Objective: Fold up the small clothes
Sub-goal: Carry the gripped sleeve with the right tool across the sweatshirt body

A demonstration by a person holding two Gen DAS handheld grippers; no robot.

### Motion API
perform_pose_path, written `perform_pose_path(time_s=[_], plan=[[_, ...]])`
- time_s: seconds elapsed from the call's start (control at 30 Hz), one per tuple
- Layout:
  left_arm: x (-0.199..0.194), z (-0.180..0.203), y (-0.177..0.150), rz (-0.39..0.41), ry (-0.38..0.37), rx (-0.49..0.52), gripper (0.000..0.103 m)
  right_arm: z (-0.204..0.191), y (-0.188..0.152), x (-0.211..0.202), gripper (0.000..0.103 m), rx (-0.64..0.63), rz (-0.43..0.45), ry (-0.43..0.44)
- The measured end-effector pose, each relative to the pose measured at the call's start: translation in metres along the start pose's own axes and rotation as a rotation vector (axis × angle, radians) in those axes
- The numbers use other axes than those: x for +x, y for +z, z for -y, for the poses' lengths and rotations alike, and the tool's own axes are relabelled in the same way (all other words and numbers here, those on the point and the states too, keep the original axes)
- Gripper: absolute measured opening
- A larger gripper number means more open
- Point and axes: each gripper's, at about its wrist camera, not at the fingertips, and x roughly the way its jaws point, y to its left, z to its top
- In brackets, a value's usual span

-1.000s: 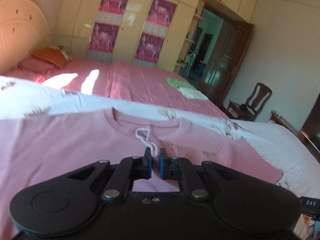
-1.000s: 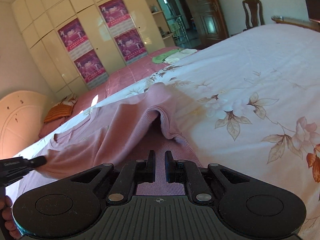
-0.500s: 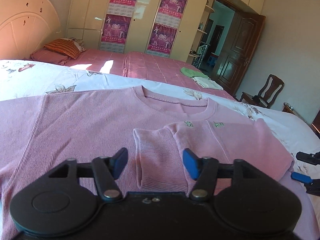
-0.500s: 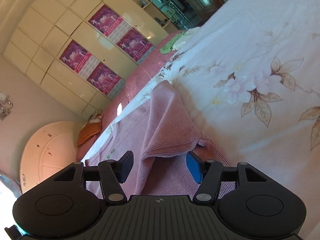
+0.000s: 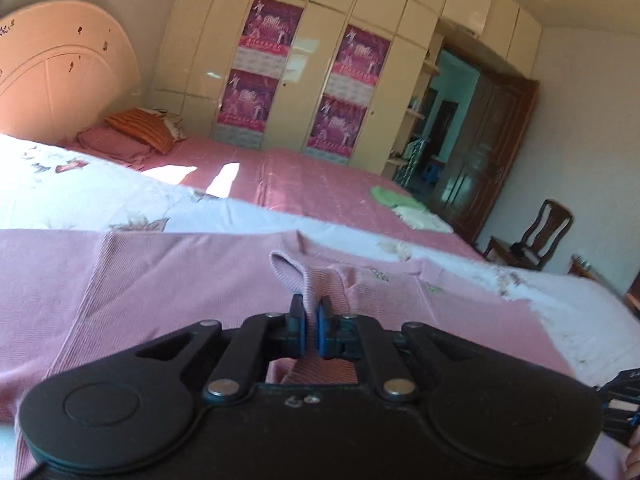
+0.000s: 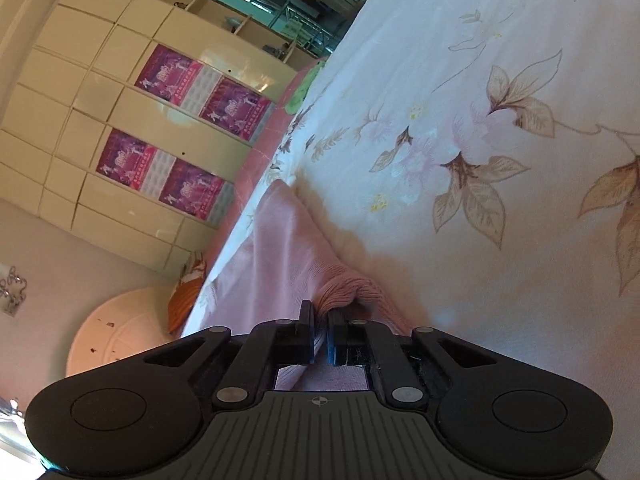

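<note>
- The pink sweater (image 5: pixel 168 280) lies flat on the flowered bedsheet (image 5: pixel 80 196), its neckline toward the far wardrobe (image 5: pixel 304 60), its long axis running left to right.
- The left gripper (image 5: pixel 311 312) has just closed, pinching a folded-in sleeve cuff (image 5: pixel 292 272) directly ahead of it.
- The right gripper (image 6: pixel 321 322) has just closed too, clamping a bunched edge of the sweater (image 6: pixel 340 292) at its tips.

The ribbed pink knit sweater (image 5: pixel 168 280) runs off the left and bottom edges of the left wrist frame, its lower part hidden behind the black left gripper (image 5: pixel 311 312). In the right wrist frame the black right gripper (image 6: pixel 320 320) covers the sweater's near end. The purple wardrobe posters' (image 5: pixel 268 28) print is too blurred to read.
</note>
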Motion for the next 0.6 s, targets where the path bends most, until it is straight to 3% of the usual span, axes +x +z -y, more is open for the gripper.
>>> perform_pose_path(time_s=[0.07, 0.17, 0.2, 0.33, 0.43, 0.6], plan=[[0.017, -0.010, -0.007, -0.097, 0.016, -0.030, 0.005, 0.004, -0.002, -0.001, 0.004, 0.001, -0.007, 0.008], [0.019, -0.013, -0.010, -0.111, 0.010, -0.024, 0.009, -0.002, -0.003, -0.008, 0.004, -0.049, -0.024, -0.007], [0.018, -0.014, -0.010, -0.111, 0.015, -0.020, 0.013, -0.005, -0.004, -0.013, 0.005, -0.073, -0.024, -0.007], [0.018, -0.015, -0.011, -0.111, -0.005, -0.019, 0.046, -0.019, -0.005, -0.037, 0.005, -0.216, 0.023, 0.000], [0.025, -0.005, -0.011, -0.129, 0.055, 0.061, 0.036, -0.031, -0.003, -0.030, 0.005, -0.305, 0.031, -0.017], [0.022, -0.010, -0.008, -0.121, 0.108, 0.036, 0.045, -0.036, -0.011, 0.006, 0.000, -0.439, -0.053, -0.132]])
